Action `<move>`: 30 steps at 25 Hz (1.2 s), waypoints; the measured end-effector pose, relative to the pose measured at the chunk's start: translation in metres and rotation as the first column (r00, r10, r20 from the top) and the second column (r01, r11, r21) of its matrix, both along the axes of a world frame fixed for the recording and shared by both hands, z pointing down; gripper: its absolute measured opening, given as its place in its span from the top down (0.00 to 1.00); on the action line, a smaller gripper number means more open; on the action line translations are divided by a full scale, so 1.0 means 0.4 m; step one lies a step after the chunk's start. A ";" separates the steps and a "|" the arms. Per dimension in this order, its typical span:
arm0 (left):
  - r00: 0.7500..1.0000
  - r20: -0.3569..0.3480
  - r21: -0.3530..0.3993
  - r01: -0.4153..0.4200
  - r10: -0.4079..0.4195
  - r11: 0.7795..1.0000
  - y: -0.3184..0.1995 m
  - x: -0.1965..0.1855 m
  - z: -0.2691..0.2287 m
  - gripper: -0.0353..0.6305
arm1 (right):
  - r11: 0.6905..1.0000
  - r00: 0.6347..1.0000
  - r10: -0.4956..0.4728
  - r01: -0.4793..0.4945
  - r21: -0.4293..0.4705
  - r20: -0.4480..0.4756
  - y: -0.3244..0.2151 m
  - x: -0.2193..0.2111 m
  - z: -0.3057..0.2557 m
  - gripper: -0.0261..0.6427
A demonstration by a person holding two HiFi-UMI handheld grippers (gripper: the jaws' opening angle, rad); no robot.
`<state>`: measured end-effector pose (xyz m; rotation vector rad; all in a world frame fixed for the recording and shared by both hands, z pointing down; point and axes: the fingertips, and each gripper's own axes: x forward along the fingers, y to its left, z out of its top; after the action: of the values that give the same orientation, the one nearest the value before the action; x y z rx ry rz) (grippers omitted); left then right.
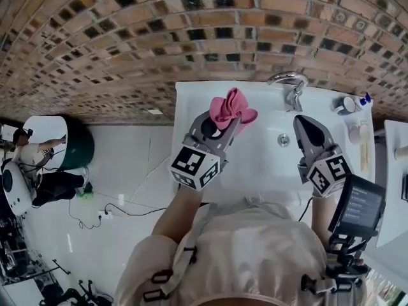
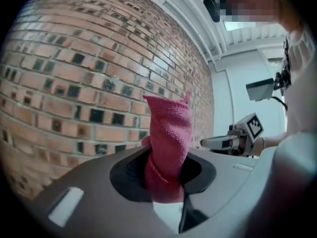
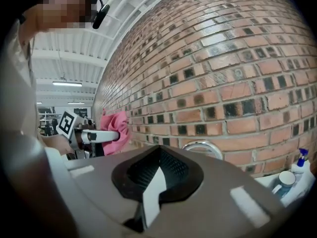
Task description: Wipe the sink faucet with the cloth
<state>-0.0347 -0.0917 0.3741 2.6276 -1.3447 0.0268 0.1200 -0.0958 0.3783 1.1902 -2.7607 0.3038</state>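
A pink cloth stands bunched up out of my left gripper, which is shut on it above the left part of the white sink. In the left gripper view the cloth fills the gap between the jaws of the left gripper. The chrome faucet sits at the sink's back edge against the brick wall, to the right of the cloth and apart from it. My right gripper hovers just in front of the faucet, jaws shut and empty. The right gripper view shows the faucet beyond its tips.
A brick wall rises directly behind the sink. A blue-topped spray bottle and cups stand on the sink's right rim. The drain lies below the faucet. A green bin stands on the floor at left.
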 end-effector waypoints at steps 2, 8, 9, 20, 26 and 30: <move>0.994 0.072 -0.012 0.084 -0.083 0.996 0.038 -0.088 0.064 0.79 | 0.999 1.000 -0.030 0.030 -0.009 -0.004 0.027 -0.044 0.006 0.98; 0.945 0.286 -0.025 0.173 -0.159 0.985 0.142 -0.229 0.258 0.79 | 0.998 0.998 -0.052 0.053 -0.038 0.021 0.099 -0.122 0.021 0.98; 0.938 0.307 -0.047 0.180 -0.157 0.982 0.156 -0.248 0.297 0.79 | 0.997 0.998 -0.057 0.058 -0.044 0.015 0.108 -0.142 0.025 0.98; 0.879 0.475 -0.398 0.248 -0.033 0.884 0.232 -0.329 0.710 0.78 | 0.990 0.994 -0.109 0.108 -0.092 -0.007 0.170 -0.256 0.055 0.98; 0.902 0.432 -0.506 0.230 0.014 0.831 0.233 -0.344 0.755 0.60 | 0.987 0.995 -0.093 0.089 -0.136 -0.023 0.181 -0.260 0.101 0.98; 0.920 0.390 -0.484 0.224 -0.020 0.846 0.227 -0.359 0.681 0.49 | 0.986 0.996 -0.084 0.081 -0.147 -0.013 0.171 -0.274 0.099 0.98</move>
<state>-0.1784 -0.0010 0.6463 2.1258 -1.3658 0.7979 0.0104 -0.0273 0.4179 1.0354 -2.7083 0.4741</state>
